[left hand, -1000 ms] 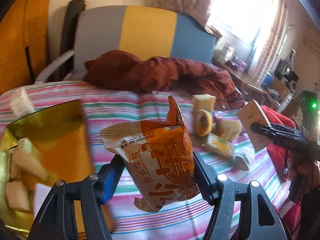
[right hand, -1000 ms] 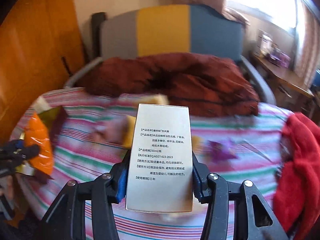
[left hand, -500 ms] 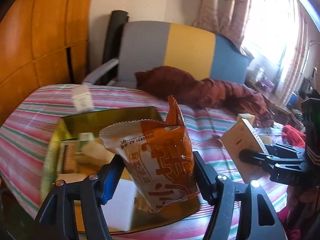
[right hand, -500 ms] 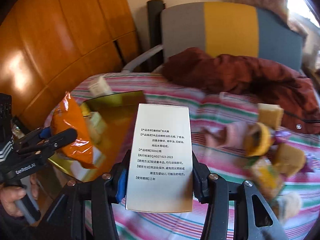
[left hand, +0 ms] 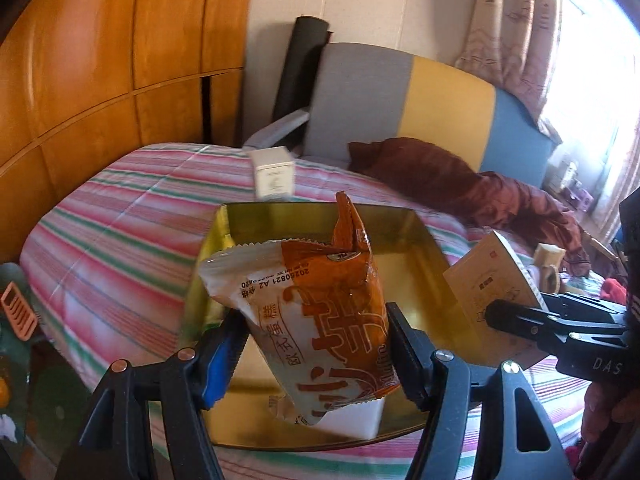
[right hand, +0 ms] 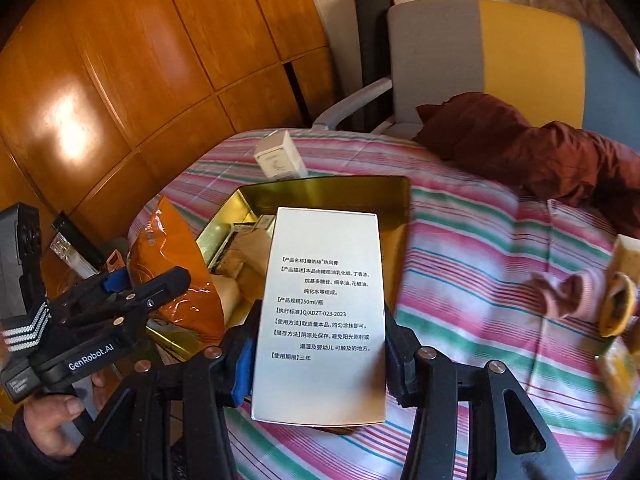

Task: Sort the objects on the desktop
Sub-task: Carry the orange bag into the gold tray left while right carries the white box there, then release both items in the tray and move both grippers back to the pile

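My left gripper (left hand: 316, 344) clamps the orange-and-white crinkled snack packet (left hand: 320, 316); my right gripper (right hand: 320, 354) clamps the white printed cardboard box (right hand: 320, 316). Both hang over the gold metal tin (left hand: 420, 280). Lower each inside the walls, then release.

Orange-brown wood panelling (left hand: 100, 80) fills the left side, glossy, with a bright glare patch in the right wrist view. Plain cream wall (left hand: 360, 4) behind. Against it, a chair (left hand: 420, 100) with grey, yellow and blue back panels and a pale armrest (right hand: 352, 102); a dark upright roll (left hand: 300, 64) leans beside it. Rust-brown cloth (left hand: 460, 184) is heaped on the seat and spills onto the bench edge. Bench wears a pink, green and white striped cover (left hand: 120, 232). Patterned curtain (left hand: 512, 32) top right, window (left hand: 600, 60) blown out with daylight; cluttered sideboard below it, too blurred to read.
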`<state>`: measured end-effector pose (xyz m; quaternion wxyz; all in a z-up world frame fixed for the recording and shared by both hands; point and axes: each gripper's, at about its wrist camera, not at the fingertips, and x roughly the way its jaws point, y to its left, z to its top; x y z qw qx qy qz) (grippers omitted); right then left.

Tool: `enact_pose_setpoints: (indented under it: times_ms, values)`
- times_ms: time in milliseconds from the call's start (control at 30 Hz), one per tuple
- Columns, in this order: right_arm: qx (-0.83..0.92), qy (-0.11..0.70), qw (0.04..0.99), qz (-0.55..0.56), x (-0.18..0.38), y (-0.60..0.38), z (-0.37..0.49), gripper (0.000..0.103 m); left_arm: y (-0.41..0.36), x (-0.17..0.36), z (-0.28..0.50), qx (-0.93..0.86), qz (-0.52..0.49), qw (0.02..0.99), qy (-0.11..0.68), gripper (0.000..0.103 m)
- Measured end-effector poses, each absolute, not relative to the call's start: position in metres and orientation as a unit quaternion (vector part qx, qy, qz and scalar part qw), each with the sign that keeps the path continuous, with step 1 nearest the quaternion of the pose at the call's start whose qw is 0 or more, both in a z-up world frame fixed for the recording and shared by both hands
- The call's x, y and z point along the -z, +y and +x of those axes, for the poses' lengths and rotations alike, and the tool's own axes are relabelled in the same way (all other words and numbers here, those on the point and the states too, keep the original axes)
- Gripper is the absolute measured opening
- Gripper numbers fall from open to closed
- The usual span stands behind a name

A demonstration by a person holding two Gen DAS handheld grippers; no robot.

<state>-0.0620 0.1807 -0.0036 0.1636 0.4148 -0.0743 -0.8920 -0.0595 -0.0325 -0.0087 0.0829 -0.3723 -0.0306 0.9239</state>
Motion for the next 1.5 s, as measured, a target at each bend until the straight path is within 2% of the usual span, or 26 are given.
enact_pose_setpoints:
  times_ms: [100, 167, 267, 333, 500, 600, 767, 900, 967, 1500]
  values:
    - [0.887, -0.085, 0.162, 0.423, 0.01, 0.172, -0.069, 0.052, -0.04, 0.016, -0.062, -0.923, -0.379, 0.068, -0.018, 0.07]
    - [0.885, -0.091, 0.156, 0.429, 0.013, 0.167, -0.074, 0.054, -0.043, 0.019, -0.064, -0.922, -0.38, 0.066, -0.019, 0.077]
    - [0.884, -0.094, 0.149, 0.433, 0.018, 0.161, -0.079, 0.057, -0.042, 0.021, -0.065, -0.925, -0.376, 0.058, -0.011, 0.082]
    - [0.883, -0.089, 0.142, 0.439, 0.023, 0.157, -0.08, 0.061, -0.042, 0.021, -0.065, -0.924, -0.376, 0.06, -0.009, 0.083]
    - [0.881, -0.075, 0.14, 0.446, 0.028, 0.15, -0.077, 0.061, -0.04, 0.024, -0.066, -0.923, -0.379, 0.062, -0.012, 0.084]
    - [0.883, -0.067, 0.135, 0.445, 0.029, 0.148, -0.073, 0.065, -0.041, 0.027, -0.065, -0.923, -0.38, 0.056, -0.013, 0.084]
    - [0.89, -0.069, 0.121, 0.435, 0.024, 0.151, -0.063, 0.08, -0.048, 0.029, -0.062, -0.922, -0.382, 0.048, -0.025, 0.084]
    - [0.897, -0.051, 0.103, 0.426, 0.019, 0.151, -0.057, 0.085, -0.055, 0.027, -0.059, -0.924, -0.378, 0.043, -0.039, 0.084]
    - [0.902, -0.042, 0.097, 0.418, 0.017, 0.15, -0.053, 0.093, -0.056, 0.026, -0.059, -0.924, -0.378, 0.041, -0.041, 0.084]
    - [0.925, 0.023, 0.041, 0.377, 0.003, 0.15, -0.033, 0.099, -0.066, 0.011, -0.051, -0.926, -0.359, 0.074, -0.086, 0.084]
